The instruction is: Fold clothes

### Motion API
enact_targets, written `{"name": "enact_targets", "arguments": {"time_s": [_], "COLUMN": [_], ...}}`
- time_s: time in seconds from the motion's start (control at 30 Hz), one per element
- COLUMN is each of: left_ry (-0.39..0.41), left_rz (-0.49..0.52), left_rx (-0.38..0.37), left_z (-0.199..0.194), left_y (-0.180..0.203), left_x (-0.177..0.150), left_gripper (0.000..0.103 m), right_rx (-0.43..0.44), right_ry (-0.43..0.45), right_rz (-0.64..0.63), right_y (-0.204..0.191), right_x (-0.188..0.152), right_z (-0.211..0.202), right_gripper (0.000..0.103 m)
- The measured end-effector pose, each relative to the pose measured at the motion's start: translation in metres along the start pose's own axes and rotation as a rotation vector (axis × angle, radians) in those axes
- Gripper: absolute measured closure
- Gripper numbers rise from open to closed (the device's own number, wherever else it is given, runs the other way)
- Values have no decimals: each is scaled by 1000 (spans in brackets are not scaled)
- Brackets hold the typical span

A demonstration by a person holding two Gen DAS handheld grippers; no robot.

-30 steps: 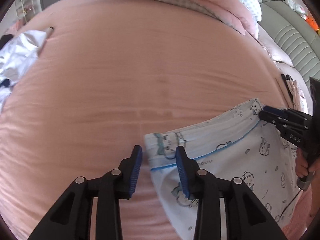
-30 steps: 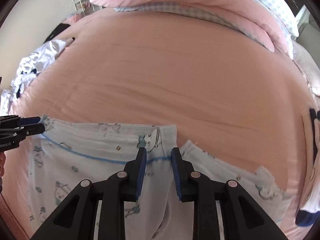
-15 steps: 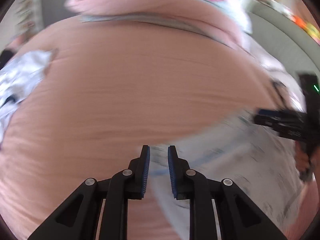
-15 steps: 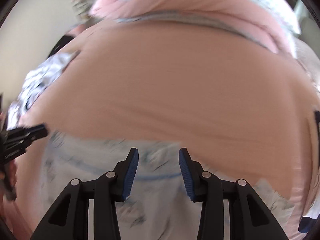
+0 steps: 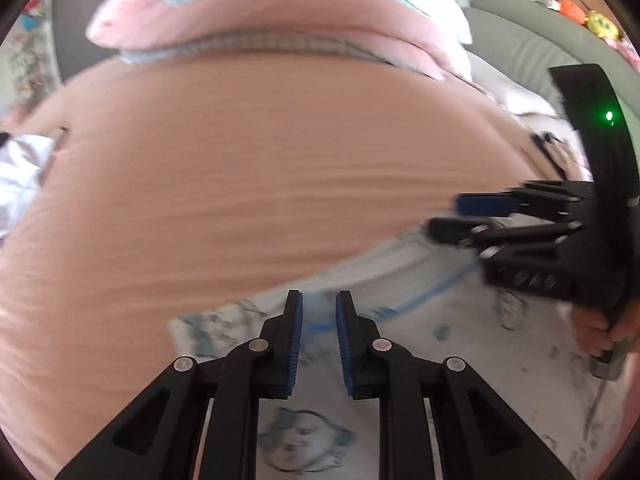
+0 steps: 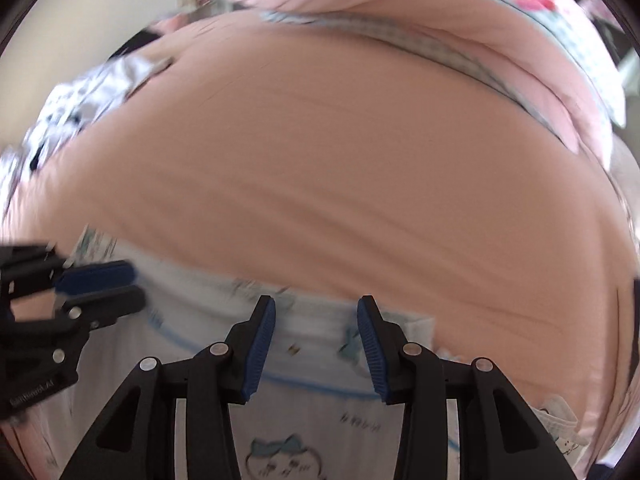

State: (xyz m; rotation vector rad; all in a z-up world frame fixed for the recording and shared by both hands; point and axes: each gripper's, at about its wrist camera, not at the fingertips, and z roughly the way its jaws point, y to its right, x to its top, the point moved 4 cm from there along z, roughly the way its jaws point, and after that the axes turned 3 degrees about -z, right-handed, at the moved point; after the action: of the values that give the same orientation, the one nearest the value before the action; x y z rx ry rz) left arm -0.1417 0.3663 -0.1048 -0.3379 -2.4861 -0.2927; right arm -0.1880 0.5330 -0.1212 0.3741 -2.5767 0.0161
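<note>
A white garment (image 5: 440, 340) with cartoon prints and a blue line lies flat on the pink bed sheet (image 5: 260, 180); the right wrist view shows it low in the frame (image 6: 320, 412). My left gripper (image 5: 319, 312) sits over its far hem, jaws drawn close with the cloth and blue line between them. It shows at the left edge of the right wrist view (image 6: 100, 290). My right gripper (image 6: 316, 320) stands wide open above the same hem, holding nothing. It also appears at the right of the left wrist view (image 5: 460, 216), held by a hand (image 5: 600, 328). Both views are blurred.
A rolled pink quilt and pillows (image 5: 280, 8) lie across the far end of the bed. A white and black pile of clothes (image 6: 80, 96) rests at the bed's left edge. A grey padded surface (image 5: 540, 40) rises at the far right.
My left jaws narrowed from wide open and shifted right, from the garment's corner onto its hem. My right jaws spread apart and let go of the cloth. The two grippers came closer.
</note>
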Motion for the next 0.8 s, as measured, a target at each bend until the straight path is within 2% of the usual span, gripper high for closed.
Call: {"name": "enact_targets", "arguments": {"time_s": [0.07,0.13,0.2,0.3,0.33,0.4,0.43,0.53,0.63,0.73,0.8], "left_ry": [-26,-86,-119,-155,-173,-260,-282,-312,-280,-267,-321], "left_rz": [-39,-51,-26,49,89,144,160,145,120,122,205], "left_rx": [-56,-117,-150,-237,-235,-162,-137,-124,-143,-232,-125], "left_z": [-5,-8,-20,-23,-16,-12,-15,-42,-75,-91,-89], "left_y": [-6,-11,-25,-14,-6,1,2,-6,1,33,47], "left_x": [2,2,3,-7,-6,-27,-35,-53,-70,-93,-117], "left_gripper": [86,86,85,85,85,85,85,85,85,85,85], "right_rx": [53,113,135,207,197,133,126,157,187,217,218], "right_ry": [24,-12,-76,-137,-151,-158,-154,-133,-111,-89,-115], "right_rz": [34,7,-61,-151,-167,-163,-155,-129,-103,-76,-61], "right_y": [11,10,5,-16,-22,-27,-30,-45,-59,-74,-74], "right_x": [1,-7,-19,-45,-50,-60,-67,-88,-110,-131,-154], "right_z": [-14,-24,-33,-44,-45,-47,-53,-77,-101,-125,-123], "right_gripper": [61,59,59,59,59,59,59,59,59,59,59]}}
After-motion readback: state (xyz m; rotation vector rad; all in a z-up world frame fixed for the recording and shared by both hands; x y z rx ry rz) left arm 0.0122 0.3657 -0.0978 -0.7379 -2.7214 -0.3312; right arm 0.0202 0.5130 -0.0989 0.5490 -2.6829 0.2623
